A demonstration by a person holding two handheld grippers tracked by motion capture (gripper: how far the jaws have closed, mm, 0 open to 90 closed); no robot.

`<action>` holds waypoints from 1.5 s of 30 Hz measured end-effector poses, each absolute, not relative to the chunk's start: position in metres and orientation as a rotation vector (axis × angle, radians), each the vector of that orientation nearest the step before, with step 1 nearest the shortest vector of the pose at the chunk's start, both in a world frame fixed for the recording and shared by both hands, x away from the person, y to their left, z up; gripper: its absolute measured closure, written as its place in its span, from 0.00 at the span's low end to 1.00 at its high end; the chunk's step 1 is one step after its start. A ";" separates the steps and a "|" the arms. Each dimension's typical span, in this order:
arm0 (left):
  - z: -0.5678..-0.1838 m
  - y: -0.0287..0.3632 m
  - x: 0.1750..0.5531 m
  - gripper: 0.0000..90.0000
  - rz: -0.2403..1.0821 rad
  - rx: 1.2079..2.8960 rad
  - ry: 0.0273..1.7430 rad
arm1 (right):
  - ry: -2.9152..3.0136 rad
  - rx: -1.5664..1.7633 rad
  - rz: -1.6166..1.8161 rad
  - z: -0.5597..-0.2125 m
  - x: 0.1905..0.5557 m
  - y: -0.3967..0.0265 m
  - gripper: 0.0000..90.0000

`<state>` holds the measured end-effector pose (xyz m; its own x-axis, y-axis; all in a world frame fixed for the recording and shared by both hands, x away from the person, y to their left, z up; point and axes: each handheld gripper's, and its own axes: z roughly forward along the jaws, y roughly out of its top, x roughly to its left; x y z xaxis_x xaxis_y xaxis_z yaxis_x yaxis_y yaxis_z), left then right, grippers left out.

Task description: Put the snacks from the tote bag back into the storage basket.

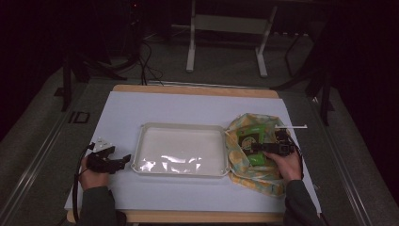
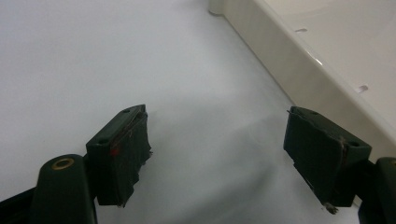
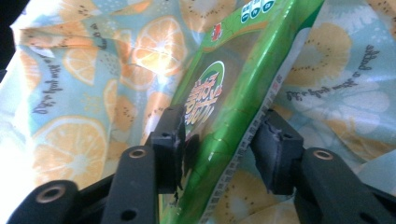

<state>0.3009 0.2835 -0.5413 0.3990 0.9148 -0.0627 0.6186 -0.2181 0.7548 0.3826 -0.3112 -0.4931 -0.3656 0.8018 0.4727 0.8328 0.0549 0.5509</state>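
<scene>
On the right side of the white-covered table [image 1: 188, 106], the right tongs [image 1: 256, 149] sit inside the open mouth of a cloth bag printed with orange slices [image 1: 254, 176], gripped by the person's right hand [image 1: 288, 165]. Jaws about half open, straddling a glossy green plastic snack packet [image 3: 243, 93] — left pad touching the packet's face, right pad just off its crimped edge, so not clamped. Packet lies tilted inside the bag, resting on the fabric.

Left tongs [image 1: 120, 161] rest low over the table just beside the left rim of the shallow cream plastic tray [image 1: 181, 129] — jaws wide apart, holding nothing. Tray sits mid-table, between the two tongs, its right edge touching the bag.
</scene>
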 end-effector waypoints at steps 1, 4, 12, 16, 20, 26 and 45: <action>-0.541 0.283 0.301 0.25 0.524 1.941 1.309 | -2.251 -1.742 -1.229 -0.492 0.382 -0.311 0.65; -0.541 0.283 0.301 0.25 0.526 1.942 1.310 | -2.244 -1.731 -1.234 -0.489 0.380 -0.312 0.67; -0.541 0.283 0.301 0.25 0.525 1.941 1.311 | -2.241 -1.728 -1.238 -0.483 0.374 -0.312 0.72; -0.541 0.283 0.301 0.25 0.525 1.942 1.310 | -2.243 -1.730 -1.256 -0.479 0.369 -0.314 0.75; -0.541 0.283 0.301 0.25 0.526 1.941 1.310 | -2.227 -1.743 -1.297 -0.474 0.365 -0.316 0.79; -0.541 0.283 0.301 0.25 0.526 1.941 1.310 | -2.232 -1.758 -1.329 -0.467 0.362 -0.320 0.81; -0.541 0.283 0.301 0.25 0.528 1.943 1.312 | -2.250 -1.774 -1.387 -0.450 0.353 -0.331 0.81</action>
